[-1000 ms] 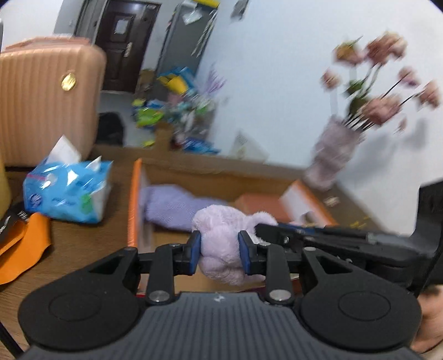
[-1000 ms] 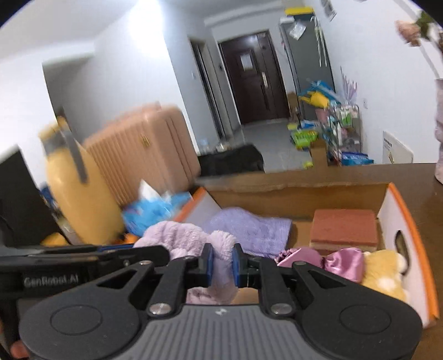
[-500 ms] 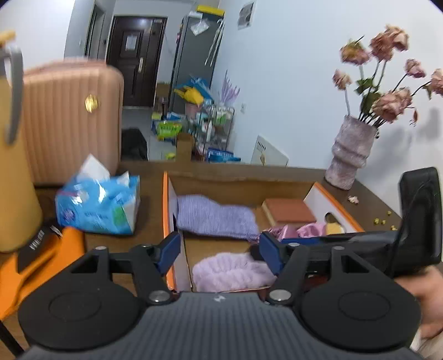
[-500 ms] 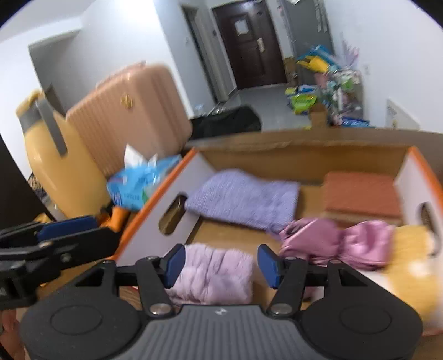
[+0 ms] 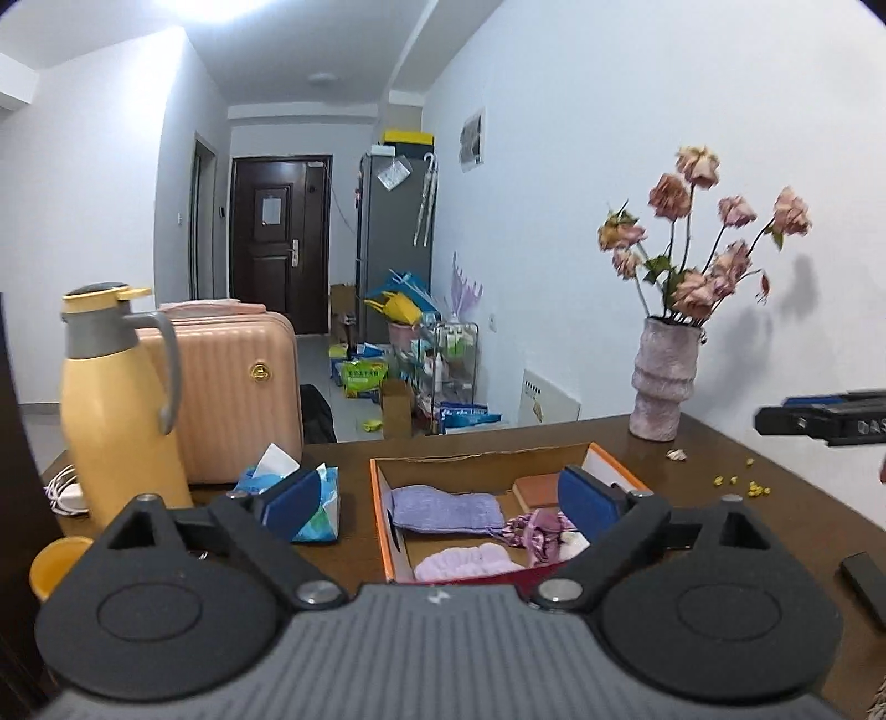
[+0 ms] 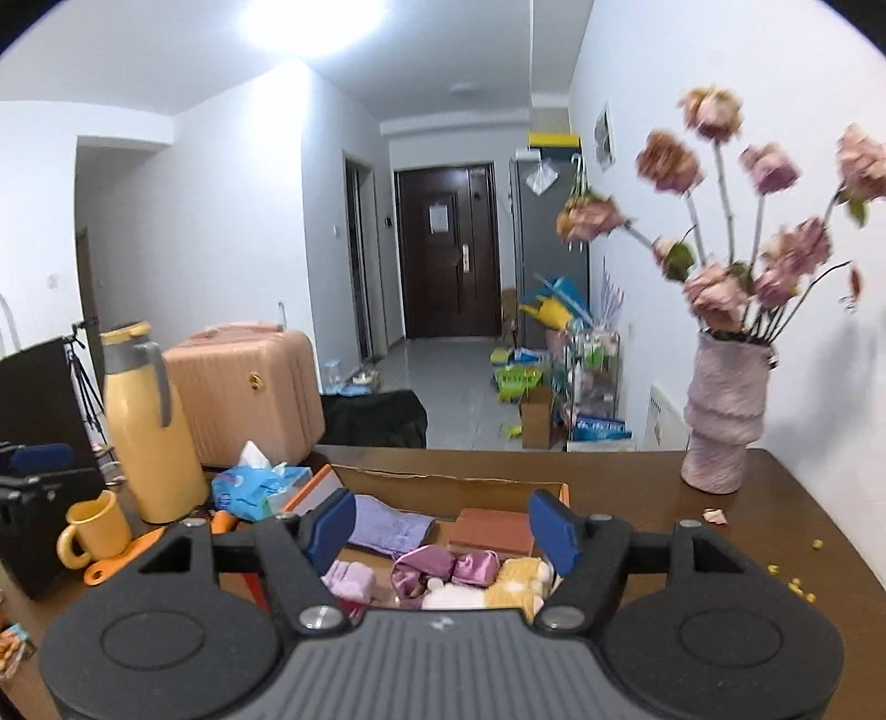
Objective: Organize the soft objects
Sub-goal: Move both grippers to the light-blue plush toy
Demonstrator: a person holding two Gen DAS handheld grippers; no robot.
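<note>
lying fluffy lilac towel (image 5: 462, 560) in box (image 5: 382, 531), both claws (image 5: 440, 501) (image 6: 440, 529) wide.

White walls (image 5: 581, 166) and a white ceiling with a bright light glare (image 6: 315, 22) at the top of the frame. A dark brown door (image 5: 279, 243) closes the hallway at centre, a grey cabinet (image 5: 393, 243) to its right. Pale tiled floor (image 6: 459, 382) carries scattered clutter. A pink suitcase (image 5: 232, 387) stands at left, behind the dark wooden table (image 5: 775, 515) across the lower frame.
</note>
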